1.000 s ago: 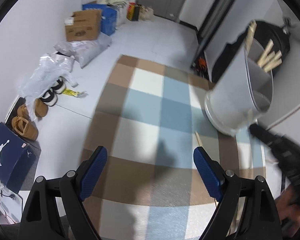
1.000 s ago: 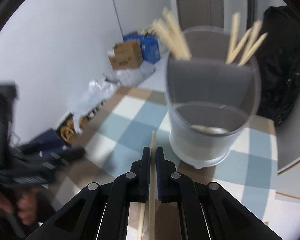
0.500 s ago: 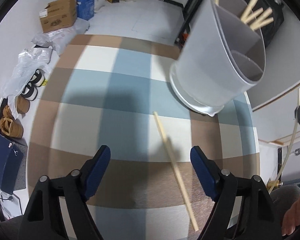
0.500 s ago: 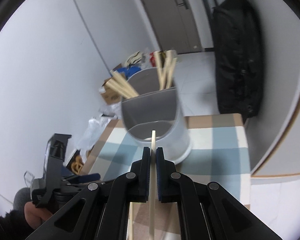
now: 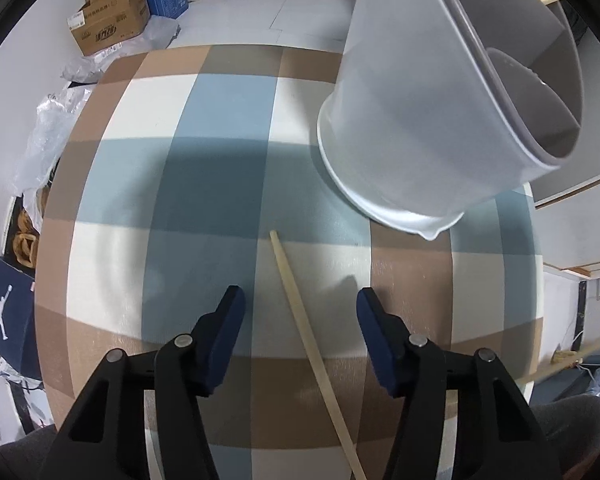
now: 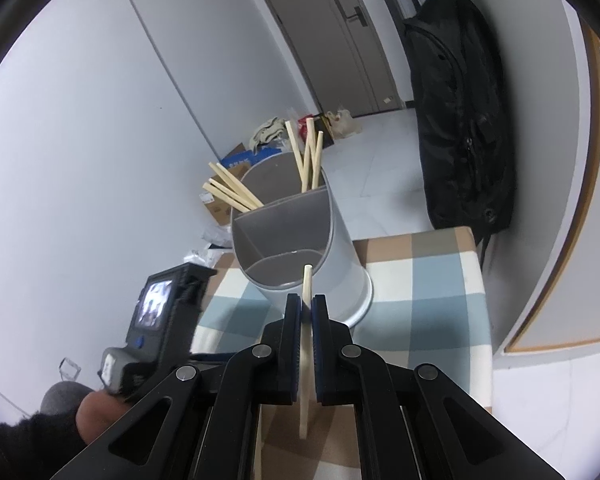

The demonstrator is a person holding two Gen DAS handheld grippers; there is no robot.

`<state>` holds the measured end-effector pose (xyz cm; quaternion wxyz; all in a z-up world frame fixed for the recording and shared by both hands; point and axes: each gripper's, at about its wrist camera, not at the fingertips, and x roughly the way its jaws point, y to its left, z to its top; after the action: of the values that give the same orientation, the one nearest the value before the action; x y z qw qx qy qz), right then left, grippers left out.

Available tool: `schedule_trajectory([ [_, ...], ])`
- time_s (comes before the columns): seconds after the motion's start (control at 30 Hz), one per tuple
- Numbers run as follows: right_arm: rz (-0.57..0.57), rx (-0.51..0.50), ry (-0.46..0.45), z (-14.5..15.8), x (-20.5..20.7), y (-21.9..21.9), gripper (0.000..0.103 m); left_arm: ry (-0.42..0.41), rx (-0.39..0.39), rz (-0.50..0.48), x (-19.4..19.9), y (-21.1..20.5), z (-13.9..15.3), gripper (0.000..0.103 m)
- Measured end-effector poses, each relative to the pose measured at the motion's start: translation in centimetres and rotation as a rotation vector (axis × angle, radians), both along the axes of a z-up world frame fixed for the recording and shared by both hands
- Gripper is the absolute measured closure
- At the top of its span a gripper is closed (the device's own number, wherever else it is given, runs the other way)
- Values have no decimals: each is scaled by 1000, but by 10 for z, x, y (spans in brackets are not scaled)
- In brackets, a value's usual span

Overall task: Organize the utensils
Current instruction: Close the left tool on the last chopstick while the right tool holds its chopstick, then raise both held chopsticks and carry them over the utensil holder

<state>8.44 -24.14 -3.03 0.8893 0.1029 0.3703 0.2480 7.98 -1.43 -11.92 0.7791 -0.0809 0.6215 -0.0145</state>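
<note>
A grey divided utensil holder (image 6: 300, 240) stands on a checked cloth (image 6: 420, 280); several wooden chopsticks (image 6: 308, 156) stick out of its far compartments. It also shows in the left wrist view (image 5: 440, 120). My right gripper (image 6: 307, 304) is shut on a chopstick (image 6: 306, 344), held upright above the cloth in front of the holder. My left gripper (image 5: 298, 308) is open just above a chopstick (image 5: 312, 336) that lies on the cloth between its fingers.
A cardboard box (image 5: 108, 24), blue boxes and plastic bags (image 5: 56, 120) lie on the floor beyond the cloth's left edge. A black bag (image 6: 460, 120) hangs at the wall on the right. A door (image 6: 332, 36) is at the back.
My left gripper has come down and forward over the chopstick on the cloth. My right gripper has lifted and drawn back from the holder with its chopstick.
</note>
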Motion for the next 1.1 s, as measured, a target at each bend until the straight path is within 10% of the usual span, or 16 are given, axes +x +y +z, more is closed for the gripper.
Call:
schedule_trajectory([
  [0.27,-18,46,6,3,2,-13,98,38,59,31,6,6,-3,99],
  [1.1,-32,46,-32,16,-12,-18,99,-460,-6,59,-50,2,101,101],
])
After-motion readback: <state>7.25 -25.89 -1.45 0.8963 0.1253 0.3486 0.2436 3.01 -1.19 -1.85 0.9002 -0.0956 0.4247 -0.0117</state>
